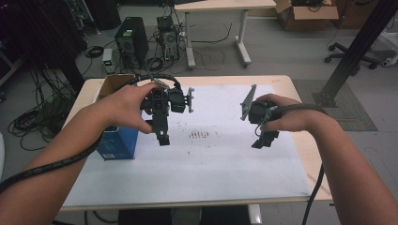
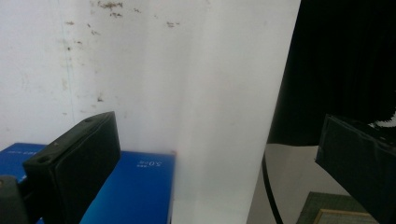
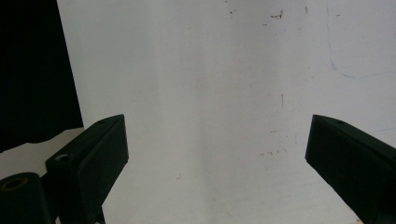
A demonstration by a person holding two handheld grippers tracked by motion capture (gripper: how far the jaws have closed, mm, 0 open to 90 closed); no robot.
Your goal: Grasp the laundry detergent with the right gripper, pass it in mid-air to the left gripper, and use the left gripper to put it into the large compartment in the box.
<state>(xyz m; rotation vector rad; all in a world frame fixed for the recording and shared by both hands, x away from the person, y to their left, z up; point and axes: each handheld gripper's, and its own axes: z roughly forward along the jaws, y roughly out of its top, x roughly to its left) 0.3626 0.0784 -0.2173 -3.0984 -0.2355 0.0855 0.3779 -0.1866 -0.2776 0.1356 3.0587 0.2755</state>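
Note:
A person's hands hold two black grippers above a white sheet that covers the table. My left gripper hangs over the sheet's left half, jaws pointing down toward the person, just right of a blue box. In the left gripper view my left gripper has its jaws wide apart with nothing between them, and the blue box lies below. My right gripper hovers over the sheet's right half. In the right gripper view my right gripper stands open over bare white sheet.
A brown cardboard box sits at the table's back left, behind the blue box. Faint dark marks stain the sheet between the grippers. Beyond the table are computer towers, cables, another table and a chair base.

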